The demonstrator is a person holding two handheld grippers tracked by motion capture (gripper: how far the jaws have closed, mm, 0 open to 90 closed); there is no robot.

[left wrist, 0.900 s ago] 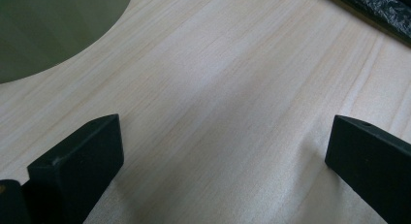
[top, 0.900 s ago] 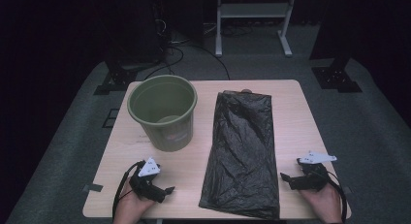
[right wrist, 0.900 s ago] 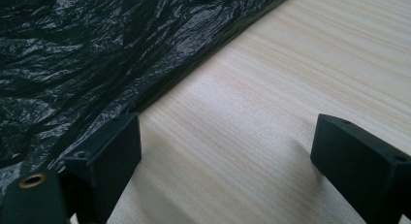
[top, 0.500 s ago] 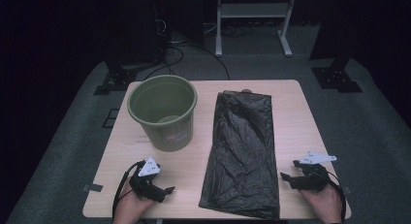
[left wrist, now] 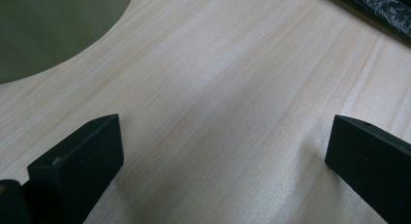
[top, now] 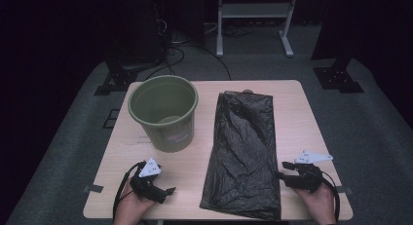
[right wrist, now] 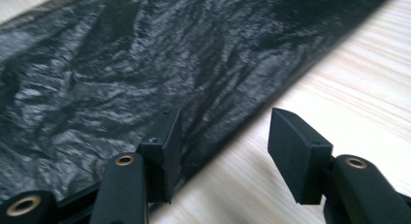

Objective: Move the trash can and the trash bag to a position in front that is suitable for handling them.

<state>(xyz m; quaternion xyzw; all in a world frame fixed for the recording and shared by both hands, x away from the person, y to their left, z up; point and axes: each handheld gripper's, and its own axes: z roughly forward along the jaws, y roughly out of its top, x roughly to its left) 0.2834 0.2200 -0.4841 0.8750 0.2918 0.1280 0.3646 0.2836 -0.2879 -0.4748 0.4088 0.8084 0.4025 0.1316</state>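
Looks like a lab / recording studio setup, not a home. Evidence: small pale wood table (top: 311,132) standing alone on grey carpet floor (top: 375,118), dark curtained surroundings w/ only the table lit. Black stand feet (top: 338,79) on the carpet at both far corners of the table, prob. camera or light rigs. Cables (top: 195,49) trail across the floor behind, toward dark equipment. White metal frame (top: 253,10) at the back. Tape bits on the table's near edge. No household furniture or decor anywhere.
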